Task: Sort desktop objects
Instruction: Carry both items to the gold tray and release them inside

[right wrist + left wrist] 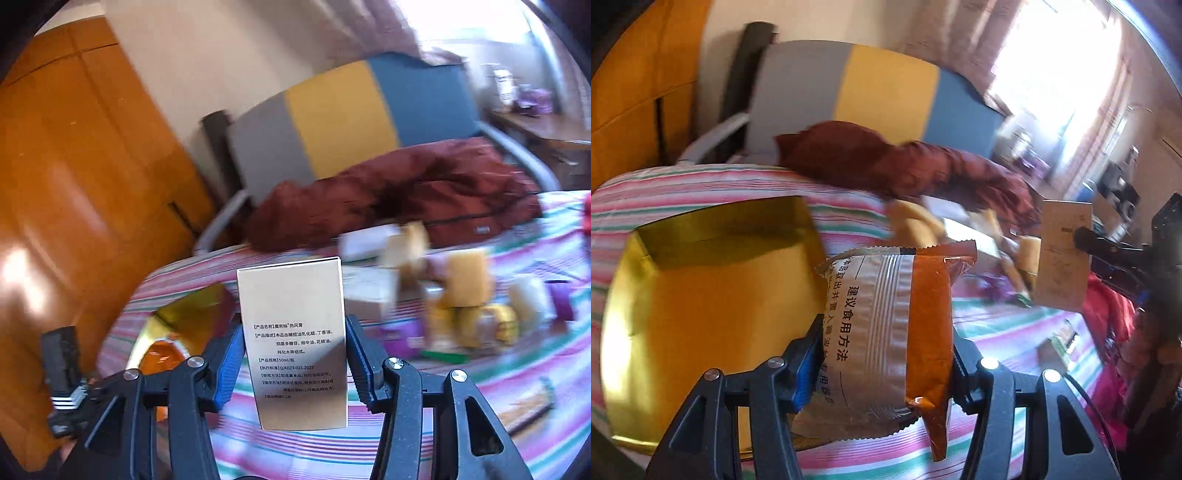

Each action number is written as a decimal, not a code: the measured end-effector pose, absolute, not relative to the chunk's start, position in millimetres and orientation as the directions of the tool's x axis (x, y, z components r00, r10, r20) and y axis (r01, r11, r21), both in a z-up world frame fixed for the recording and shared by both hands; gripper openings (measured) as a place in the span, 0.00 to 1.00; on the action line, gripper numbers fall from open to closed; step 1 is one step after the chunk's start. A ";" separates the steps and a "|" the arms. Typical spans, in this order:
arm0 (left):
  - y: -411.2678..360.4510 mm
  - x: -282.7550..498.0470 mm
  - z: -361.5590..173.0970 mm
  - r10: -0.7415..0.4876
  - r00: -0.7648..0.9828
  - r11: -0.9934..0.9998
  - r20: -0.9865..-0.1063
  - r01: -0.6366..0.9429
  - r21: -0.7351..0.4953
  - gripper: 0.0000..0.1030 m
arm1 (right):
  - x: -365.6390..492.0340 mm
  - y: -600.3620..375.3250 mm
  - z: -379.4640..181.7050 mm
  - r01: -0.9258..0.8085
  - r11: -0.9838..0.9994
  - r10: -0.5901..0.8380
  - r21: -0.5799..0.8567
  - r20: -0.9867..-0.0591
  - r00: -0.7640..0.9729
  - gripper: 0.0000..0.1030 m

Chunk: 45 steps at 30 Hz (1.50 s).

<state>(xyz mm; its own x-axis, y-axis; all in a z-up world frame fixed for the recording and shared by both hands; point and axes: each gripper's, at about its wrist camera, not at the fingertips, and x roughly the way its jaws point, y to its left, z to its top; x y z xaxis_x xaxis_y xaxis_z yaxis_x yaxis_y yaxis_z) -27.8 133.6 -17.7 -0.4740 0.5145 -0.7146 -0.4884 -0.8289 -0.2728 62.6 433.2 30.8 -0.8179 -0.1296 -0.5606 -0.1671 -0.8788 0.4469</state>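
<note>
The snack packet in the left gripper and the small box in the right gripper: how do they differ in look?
The snack packet is a soft, crinkled pouch with an orange stripe and serrated ends; the small box is rigid, flat-sided and pale gold. The packet's print is large and runs sideways; the box's print is small and upright. Both are clamped, lifted above the striped cloth, by the left gripper and right gripper.

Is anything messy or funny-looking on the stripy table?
Yes. A dark red jacket lies crumpled over the far edge of the striped cloth, not a desk thing. Beside it, small boxes and packets sit jumbled in a heap, too blurred to name. Each claw holds its item straight; nothing looks spilled.
</note>
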 end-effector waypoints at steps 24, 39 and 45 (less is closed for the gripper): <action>-31.7 -138.9 -23.3 0.257 -0.678 -0.964 -0.689 -0.133 -0.229 0.70 | -139.8 198.5 -3.3 0.101 -0.807 -0.520 0.582 -0.618 -0.590 0.76; -46.6 -67.7 -46.9 0.270 -0.654 -0.956 -0.707 -0.092 -0.280 0.70 | -97.8 169.8 -82.1 0.154 -0.853 -0.521 0.499 -0.792 -0.316 0.81; -44.4 -53.6 -47.7 0.291 -0.636 -0.950 -0.715 -0.106 -0.293 0.70 | -84.6 165.5 -91.4 0.179 -0.888 -0.458 0.425 -0.853 -0.250 0.82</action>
<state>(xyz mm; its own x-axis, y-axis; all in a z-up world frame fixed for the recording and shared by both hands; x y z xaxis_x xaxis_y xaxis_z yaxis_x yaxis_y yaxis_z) -53.6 -44.4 -47.7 -0.6361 0.2912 -0.7146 -0.1060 -0.9503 -0.2929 -84.6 165.5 -91.4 -0.2498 -0.4583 -0.8530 0.1788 -0.8876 0.4245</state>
